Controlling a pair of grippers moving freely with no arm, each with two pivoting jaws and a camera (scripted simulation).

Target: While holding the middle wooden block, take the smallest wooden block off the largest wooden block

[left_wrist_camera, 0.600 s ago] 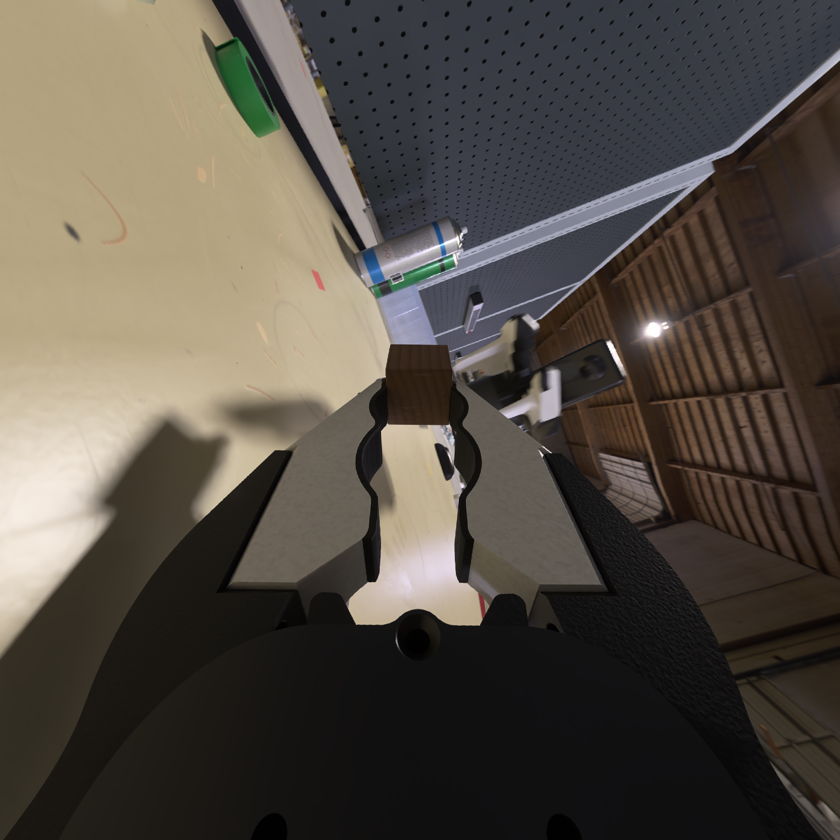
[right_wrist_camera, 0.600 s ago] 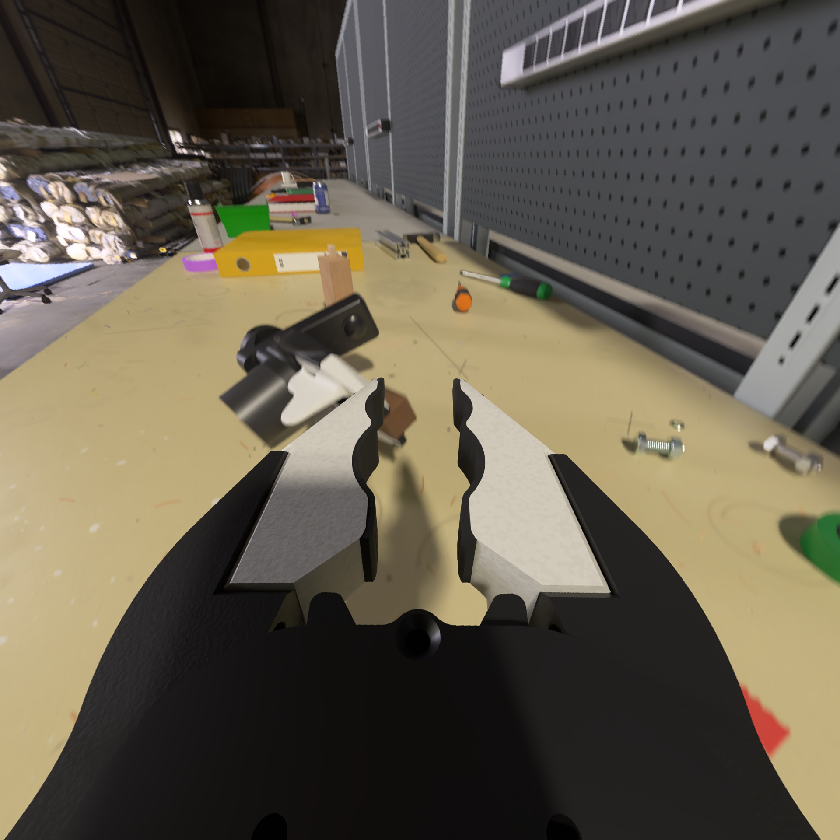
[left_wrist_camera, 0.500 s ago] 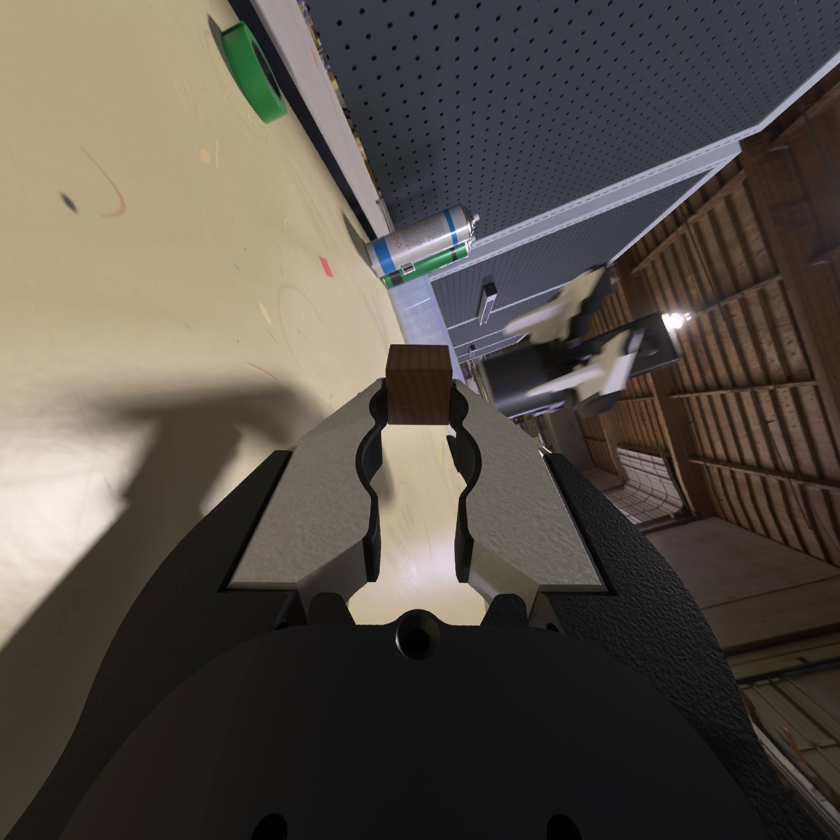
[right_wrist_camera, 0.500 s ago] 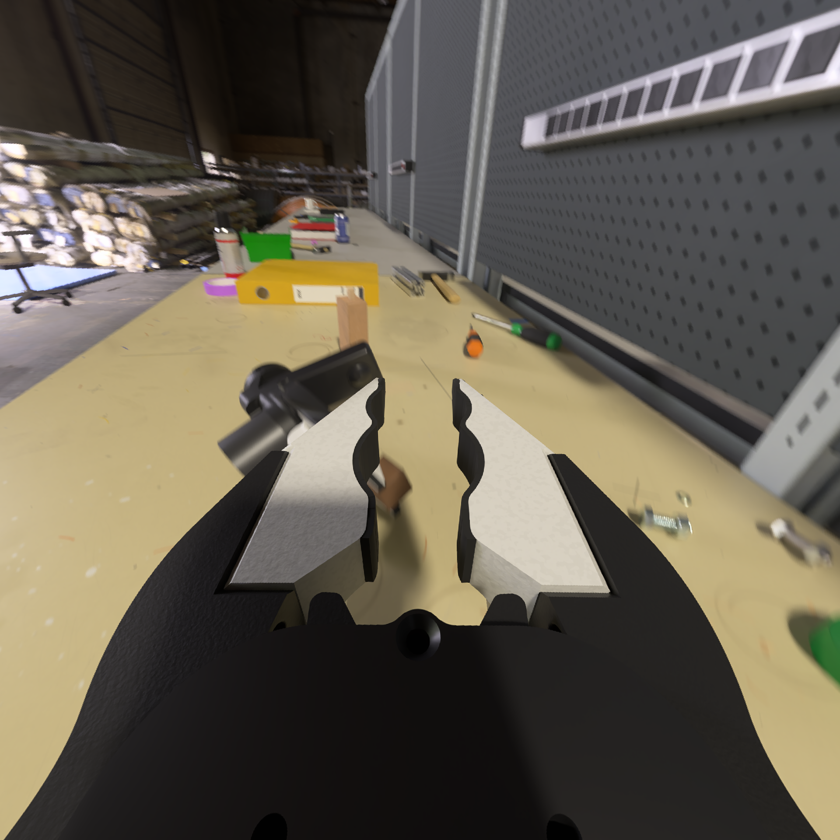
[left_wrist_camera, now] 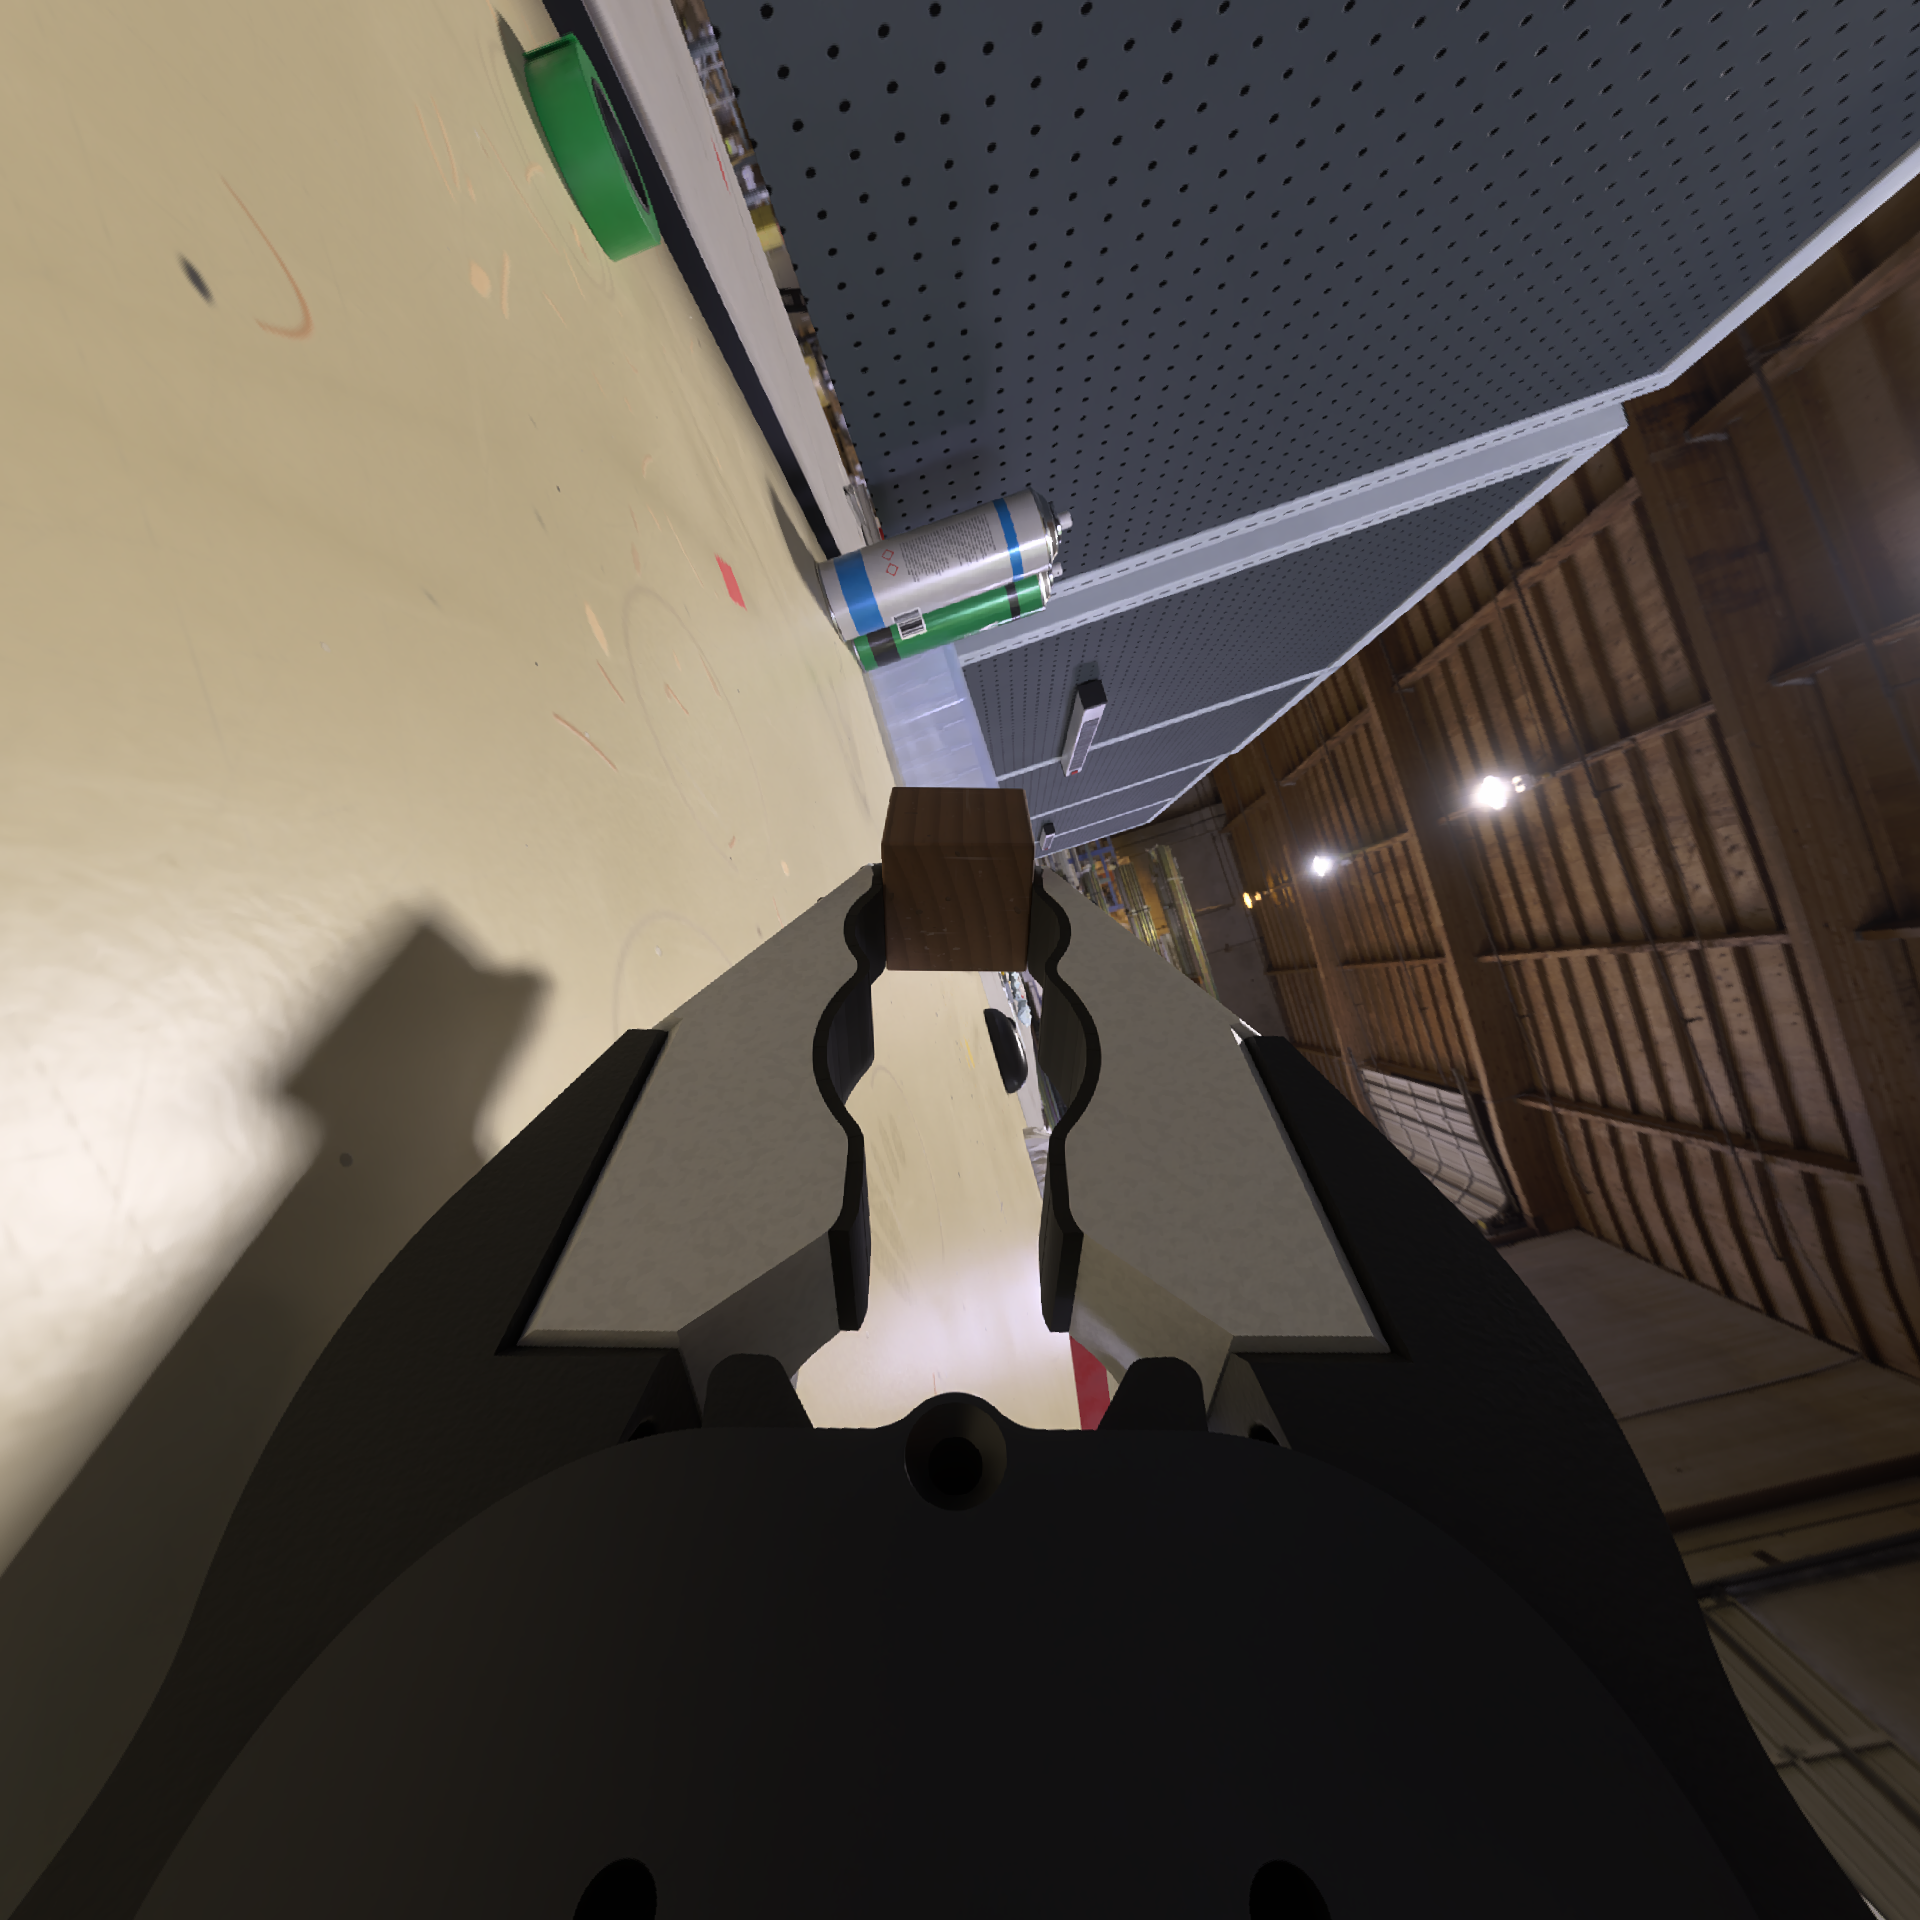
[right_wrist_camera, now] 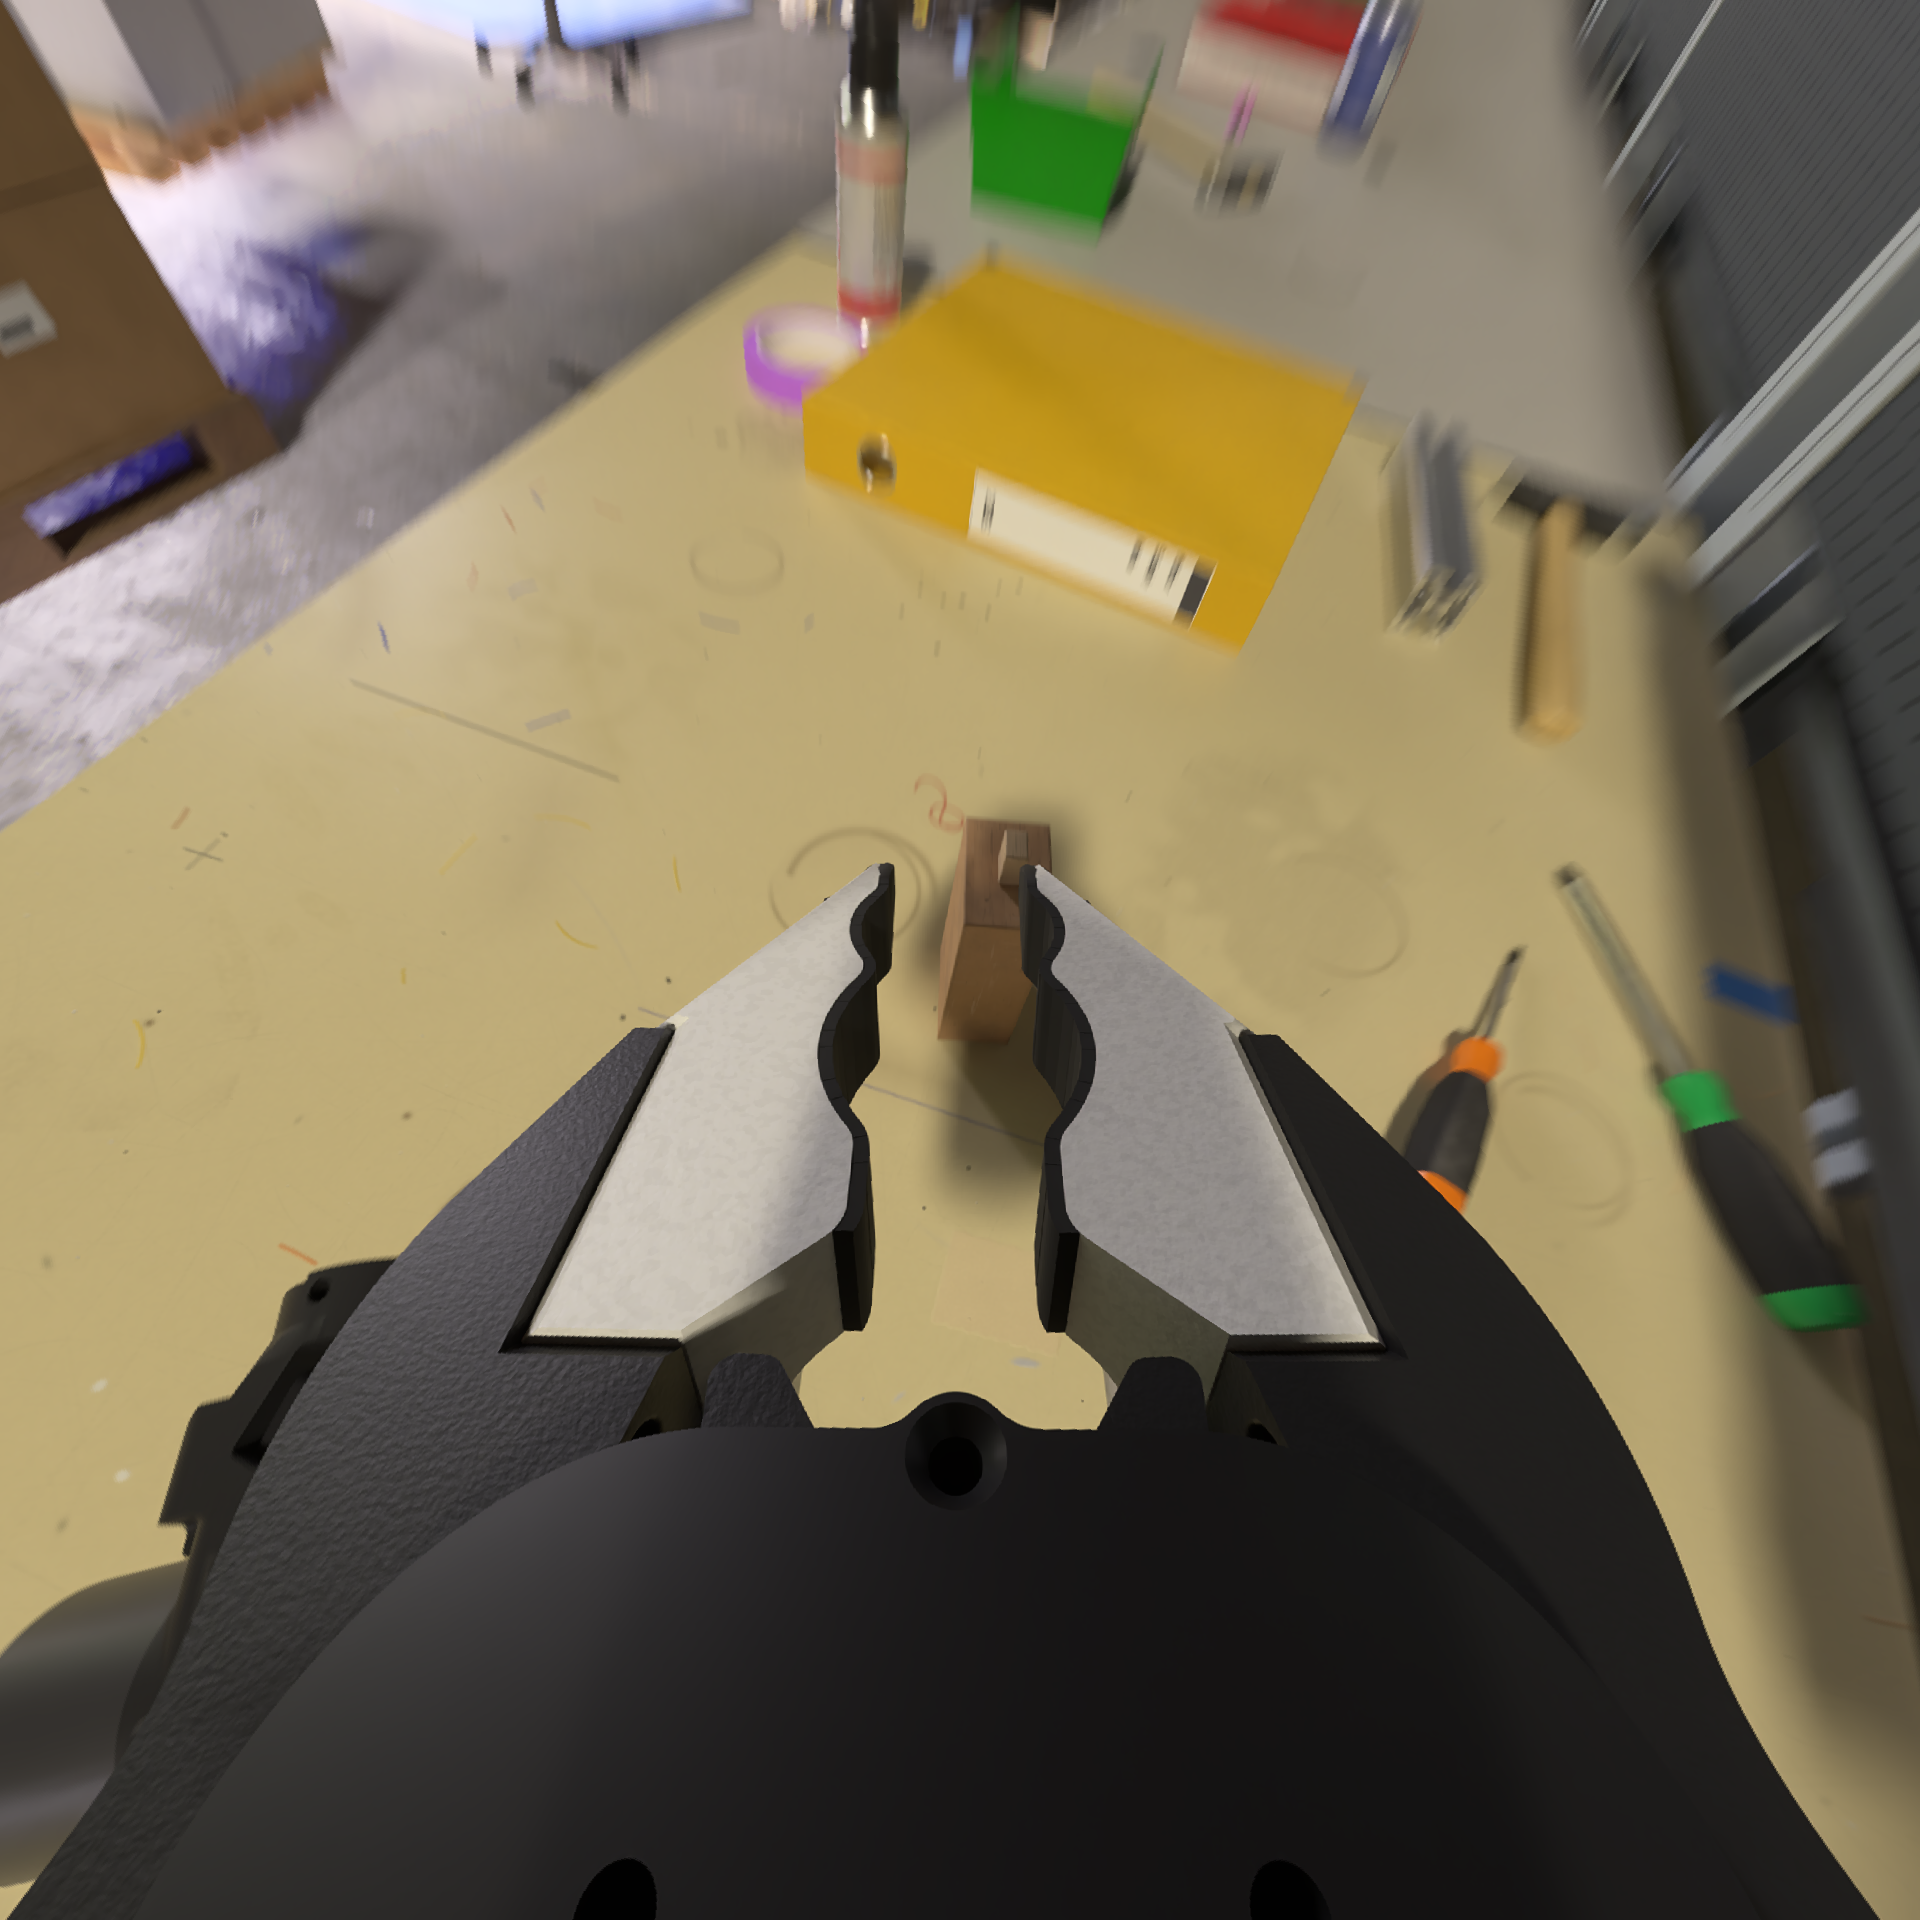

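My left gripper is shut on the dark brown middle wooden block and holds it above the table, rolled on its side. In the right wrist view the tall light largest wooden block stands upright on the table. The smallest wooden block sits on its top. My right gripper is open and empty, above the tall block and looking down at it. Its right fingertip overlaps the top of the block in the picture. Part of the left gripper's body shows at the lower left.
Beyond the blocks lie a yellow binder, a purple tape roll and a spray can. Two screwdrivers lie at the right. The left wrist view shows a green tape roll and spray cans by the pegboard wall.
My right gripper has risen, moved forward over the tall block and tipped down. It has left the left wrist view. My left gripper still holds the brown block.
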